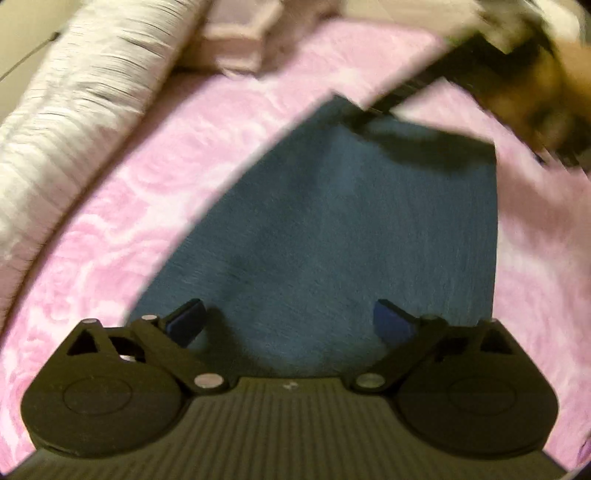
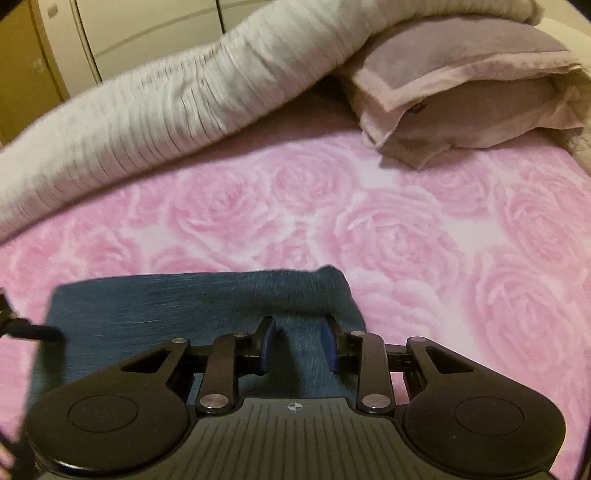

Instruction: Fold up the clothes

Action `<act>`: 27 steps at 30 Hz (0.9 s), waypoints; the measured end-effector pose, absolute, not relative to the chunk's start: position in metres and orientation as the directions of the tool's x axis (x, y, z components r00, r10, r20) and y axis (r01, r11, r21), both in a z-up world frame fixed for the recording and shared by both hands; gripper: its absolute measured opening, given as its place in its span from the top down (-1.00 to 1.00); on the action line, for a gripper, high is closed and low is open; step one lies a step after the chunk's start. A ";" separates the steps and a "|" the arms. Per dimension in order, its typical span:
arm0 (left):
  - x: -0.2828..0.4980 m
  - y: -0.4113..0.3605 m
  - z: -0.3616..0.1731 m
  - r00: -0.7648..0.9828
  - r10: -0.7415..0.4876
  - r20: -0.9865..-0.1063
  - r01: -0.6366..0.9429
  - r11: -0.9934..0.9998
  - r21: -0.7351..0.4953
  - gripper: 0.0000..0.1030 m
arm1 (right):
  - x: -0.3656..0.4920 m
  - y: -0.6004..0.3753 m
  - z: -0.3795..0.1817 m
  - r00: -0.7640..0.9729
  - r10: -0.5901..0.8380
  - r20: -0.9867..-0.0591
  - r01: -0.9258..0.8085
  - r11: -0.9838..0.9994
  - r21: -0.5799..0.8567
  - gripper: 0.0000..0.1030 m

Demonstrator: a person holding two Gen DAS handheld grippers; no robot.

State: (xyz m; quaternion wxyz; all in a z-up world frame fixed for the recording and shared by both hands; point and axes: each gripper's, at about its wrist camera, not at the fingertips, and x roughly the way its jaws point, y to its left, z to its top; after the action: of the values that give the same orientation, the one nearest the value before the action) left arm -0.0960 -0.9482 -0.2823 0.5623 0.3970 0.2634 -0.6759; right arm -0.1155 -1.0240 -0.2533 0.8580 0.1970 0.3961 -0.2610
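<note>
A dark blue garment lies folded flat on the pink rose-patterned bedspread. My left gripper is open wide just above its near edge and holds nothing. My right gripper hovers over the garment's far right corner, where the cloth is rolled into a fold; its jaws stand partly apart with blue cloth between the pads. In the left wrist view the right gripper shows blurred at the garment's far corner.
A long rolled white-grey blanket lies along the far side of the bed. A folded mauve pillow or cover sits at the back right. Cupboard doors stand behind the bed.
</note>
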 end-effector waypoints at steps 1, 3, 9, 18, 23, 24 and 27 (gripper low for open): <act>-0.087 -0.947 -0.277 -0.046 -0.567 -0.822 0.977 -0.197 0.081 -0.86 | -0.123 -1.017 -0.247 0.556 -0.300 -0.775 0.608 0.783 0.134 0.40; -0.066 -0.949 -0.272 -0.027 -0.583 -0.812 0.988 -0.138 0.067 -0.86 | -0.138 -0.999 -0.237 0.564 -0.309 -0.766 0.614 0.777 0.138 0.40; -0.028 -0.980 -0.305 0.034 -0.520 -0.854 0.995 -0.063 0.078 -0.92 | -0.161 -0.956 -0.270 0.528 -0.299 -0.795 0.595 0.798 0.095 0.40; -0.015 -0.977 -0.308 0.040 -0.522 -0.852 0.995 -0.055 0.081 -0.97 | -0.167 -0.944 -0.255 0.520 -0.334 -0.786 0.611 0.789 0.069 0.38; -0.021 -0.978 -0.307 0.043 -0.515 -0.856 0.989 -0.100 0.110 -0.97 | -0.165 -0.944 -0.259 0.498 -0.321 -0.806 0.613 0.787 0.066 0.36; -0.023 -0.978 -0.306 0.044 -0.514 -0.857 0.987 -0.109 0.116 -0.94 | -0.165 -0.945 -0.256 0.496 -0.316 -0.809 0.624 0.777 0.079 0.35; -0.021 -0.961 -0.295 0.045 -0.520 -0.853 0.986 -0.111 0.120 -0.90 | -0.175 -0.930 -0.248 0.518 -0.272 -0.811 0.646 0.746 0.163 0.28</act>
State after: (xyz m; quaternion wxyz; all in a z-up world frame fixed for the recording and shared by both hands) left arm -0.0212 -0.9612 -0.2952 0.6005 0.4026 0.2895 -0.6273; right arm -0.1749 -0.9303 -0.2483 0.8405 0.2295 0.4078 -0.2730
